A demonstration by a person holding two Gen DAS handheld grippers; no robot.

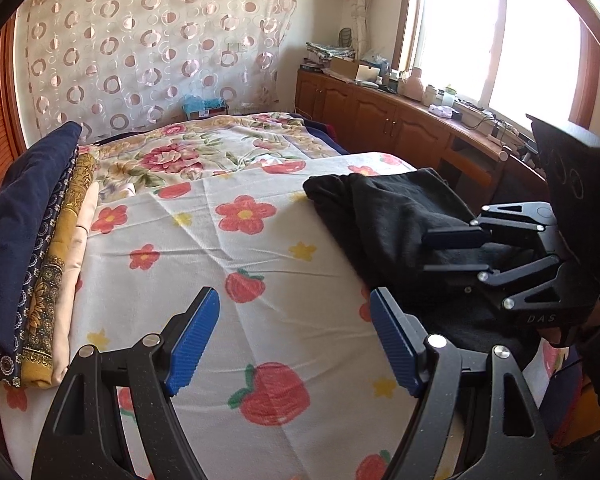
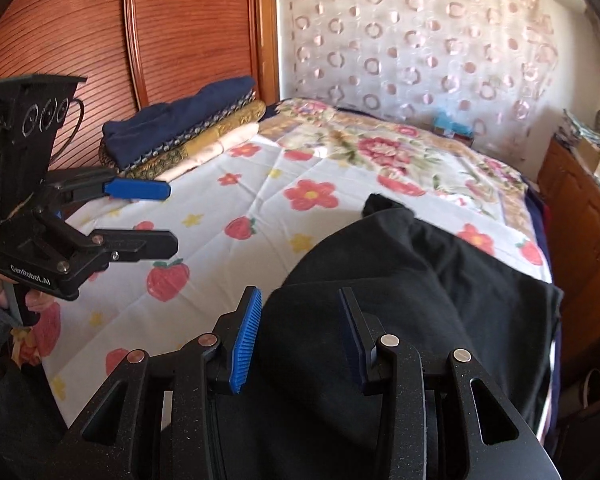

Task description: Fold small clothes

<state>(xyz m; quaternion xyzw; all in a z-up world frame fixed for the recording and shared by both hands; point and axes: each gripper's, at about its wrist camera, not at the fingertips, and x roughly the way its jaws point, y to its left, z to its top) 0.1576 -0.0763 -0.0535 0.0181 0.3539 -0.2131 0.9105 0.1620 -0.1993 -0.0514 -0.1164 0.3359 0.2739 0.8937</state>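
A black garment [image 2: 440, 300] lies rumpled in soft folds on the bed [image 1: 268, 240], filling the lower right of the right wrist view and sitting at centre right in the left one. The right tongs [image 2: 298, 336] are spread above it, holding nothing; whether the tips touch the cloth is hard to tell. The left tongs [image 1: 296, 336] are spread too, over the bare flowered sheet. A stack of folded fabrics [image 1: 32, 248] sits at the left edge.
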